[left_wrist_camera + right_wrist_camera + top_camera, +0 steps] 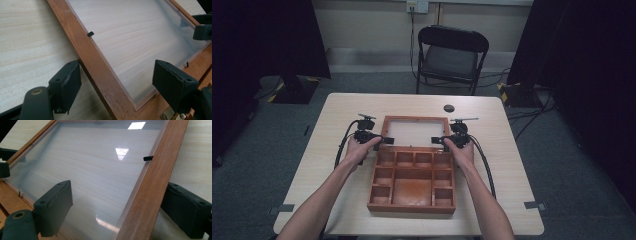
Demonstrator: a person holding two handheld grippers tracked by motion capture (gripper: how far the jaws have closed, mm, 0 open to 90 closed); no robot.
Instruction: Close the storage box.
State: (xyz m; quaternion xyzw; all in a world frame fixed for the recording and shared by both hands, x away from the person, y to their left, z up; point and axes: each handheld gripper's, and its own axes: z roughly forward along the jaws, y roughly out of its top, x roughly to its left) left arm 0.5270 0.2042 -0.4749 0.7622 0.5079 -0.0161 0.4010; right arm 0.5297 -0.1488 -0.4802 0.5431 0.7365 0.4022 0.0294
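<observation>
A staged recording room, more lab or studio than home or shop.

A single pale wood desk [507, 165] stands alone on grey carpet [257, 165], with black curtains [267, 35] hanging on both sides and a bare cream wall behind. A black folding chair [452, 57] waits at the far edge under a wall socket [417, 6]; cables [532, 112] trail over the floor, yellow-and-black hazard tape [511, 92] marks the stand bases, and grey tape tabs [534, 205] mark the desk's corners.
</observation>
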